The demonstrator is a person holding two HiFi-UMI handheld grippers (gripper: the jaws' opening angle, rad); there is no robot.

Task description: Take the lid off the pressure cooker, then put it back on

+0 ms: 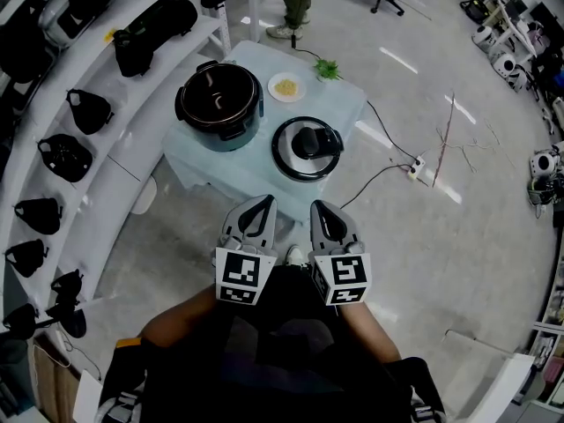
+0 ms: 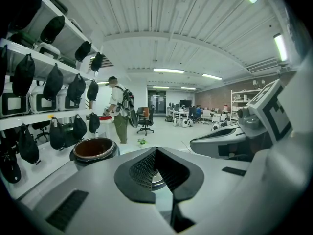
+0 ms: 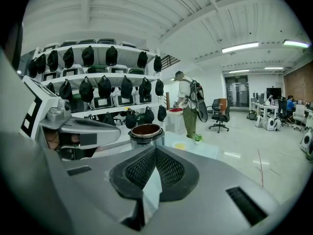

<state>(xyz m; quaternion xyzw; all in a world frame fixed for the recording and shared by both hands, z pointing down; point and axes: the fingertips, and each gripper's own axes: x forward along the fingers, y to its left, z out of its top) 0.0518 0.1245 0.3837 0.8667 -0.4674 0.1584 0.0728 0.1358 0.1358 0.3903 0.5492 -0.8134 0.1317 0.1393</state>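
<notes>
The pressure cooker [image 1: 218,102] stands without its lid on the pale blue table [image 1: 344,108], its dark pot showing. Its round lid [image 1: 307,148], with a black handle, lies flat on the table to the cooker's right. My left gripper [image 1: 264,201] and right gripper [image 1: 319,206] hang side by side close to my body, short of the table's near edge and touching nothing. Both have their jaws together and hold nothing. In the left gripper view, the cooker [image 2: 94,150] lies left of the jaw tips [image 2: 156,151]. In the right gripper view, the cooker [image 3: 145,132] sits just above the tips [image 3: 155,149].
A small plate [image 1: 286,87] and a little green plant [image 1: 327,68] sit at the table's far side. A person [image 1: 298,3] stands beyond the table. Shelves of black bags [image 1: 88,113] curve along the left. A cable and power strip [image 1: 416,167] lie on the floor at right.
</notes>
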